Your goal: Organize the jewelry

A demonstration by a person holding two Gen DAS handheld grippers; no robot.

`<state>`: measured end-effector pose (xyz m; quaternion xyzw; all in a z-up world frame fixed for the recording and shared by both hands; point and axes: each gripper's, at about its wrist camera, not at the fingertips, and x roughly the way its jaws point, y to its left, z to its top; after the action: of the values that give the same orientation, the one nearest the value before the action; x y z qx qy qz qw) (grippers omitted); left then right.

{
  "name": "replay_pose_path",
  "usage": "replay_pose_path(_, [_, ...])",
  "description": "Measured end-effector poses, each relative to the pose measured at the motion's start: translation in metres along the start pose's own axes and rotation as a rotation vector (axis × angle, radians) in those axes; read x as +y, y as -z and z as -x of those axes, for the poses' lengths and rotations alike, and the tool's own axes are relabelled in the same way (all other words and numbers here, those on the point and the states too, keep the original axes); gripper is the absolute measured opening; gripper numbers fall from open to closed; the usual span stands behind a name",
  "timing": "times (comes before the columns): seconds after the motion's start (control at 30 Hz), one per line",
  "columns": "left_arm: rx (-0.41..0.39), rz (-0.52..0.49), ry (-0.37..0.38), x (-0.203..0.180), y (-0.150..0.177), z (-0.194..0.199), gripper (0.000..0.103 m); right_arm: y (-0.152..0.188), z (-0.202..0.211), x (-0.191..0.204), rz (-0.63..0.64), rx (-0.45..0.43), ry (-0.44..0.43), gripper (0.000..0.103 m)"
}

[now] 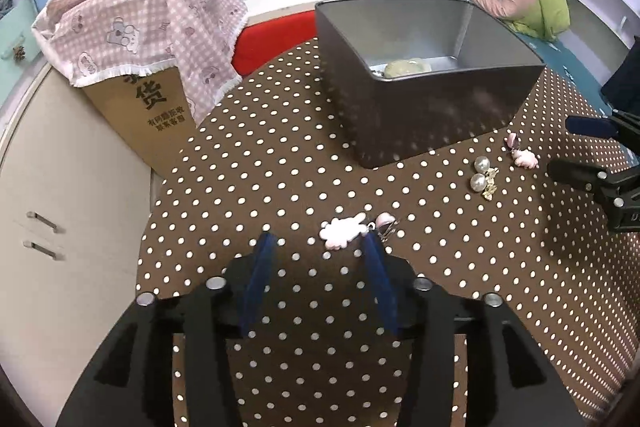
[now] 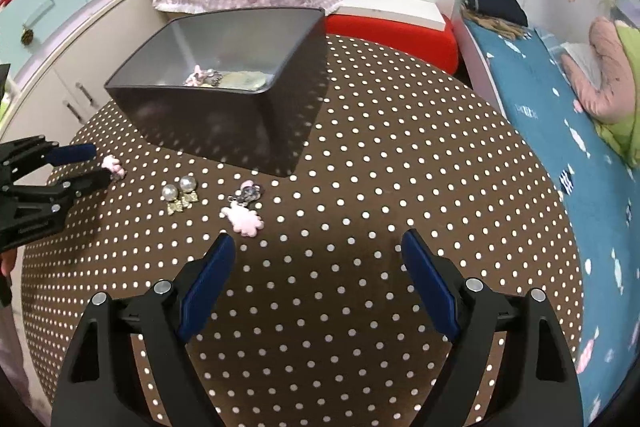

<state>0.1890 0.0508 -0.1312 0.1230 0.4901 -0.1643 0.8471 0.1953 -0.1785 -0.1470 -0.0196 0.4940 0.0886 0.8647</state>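
Note:
A dark grey box [image 1: 432, 107] stands on the brown polka-dot table [image 1: 280, 167] and holds a pale green piece and some pink jewelry [image 2: 224, 79]. My left gripper [image 1: 318, 247] is open, its fingertips just short of a pink cloud charm [image 1: 342, 231]. A pair of pearl earrings [image 1: 482, 175] and a second pink charm [image 1: 522, 153] lie to the right, near my right gripper [image 1: 576, 151]. In the right wrist view my right gripper [image 2: 318, 247] is open and empty, with the pink charm [image 2: 243, 219] and pearl earrings [image 2: 180, 193] ahead at left. My left gripper [image 2: 94, 167] is beside the other charm [image 2: 113, 165].
A cardboard box [image 1: 140, 115] draped with a pink checked cloth [image 1: 152, 23] stands at the table's left edge. A red stool [image 2: 392, 39] is behind the table. A bed with blue sheet [image 2: 560, 155] runs along the right. White cabinets [image 1: 52, 187] are at left.

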Motion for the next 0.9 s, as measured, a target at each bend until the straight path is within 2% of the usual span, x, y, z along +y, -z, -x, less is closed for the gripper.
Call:
replay_pose_path(0.07, [-0.001, 0.0, 0.024, -0.003, -0.002, 0.002, 0.047, 0.001, -0.002, -0.001, -0.007, 0.005, -0.002, 0.082])
replay_pose_path(0.13, [-0.015, 0.005, 0.051, -0.007, -0.003, 0.004, 0.057, 0.002, -0.005, -0.002, -0.012, 0.01, -0.006, 0.082])
replay_pose_path(0.27, [-0.002, 0.014, 0.09, -0.011, -0.002, -0.002, 0.059, 0.0, -0.008, -0.003, -0.012, 0.016, -0.003, 0.082])
replay_pose_path(0.37, [-0.016, -0.017, 0.058, -0.021, 0.0, -0.002, 0.05, -0.001, -0.008, -0.006, -0.02, 0.01, -0.006, 0.082])
replay_pose_path(0.47, [-0.022, -0.027, 0.06, -0.025, 0.0, 0.0, 0.024, -0.002, -0.01, -0.009, -0.033, 0.011, -0.003, 0.082])
replay_pose_path(0.5, [-0.02, -0.024, 0.055, -0.025, 0.0, 0.0, 0.022, -0.002, -0.01, -0.009, -0.034, 0.007, -0.003, 0.082])
replay_pose_path(0.73, [-0.02, 0.002, 0.069, -0.023, 0.003, 0.002, 0.021, 0.0, -0.005, 0.002, 0.013, -0.016, -0.014, 0.082])
replay_pose_path(0.83, [-0.016, 0.034, 0.08, -0.019, 0.002, 0.003, 0.021, 0.0, 0.001, 0.014, 0.089, -0.034, -0.077, 0.082])
replay_pose_path(0.9, [-0.014, 0.054, 0.075, -0.014, 0.001, 0.003, 0.021, 0.001, 0.001, 0.02, 0.13, -0.029, -0.089, 0.082])
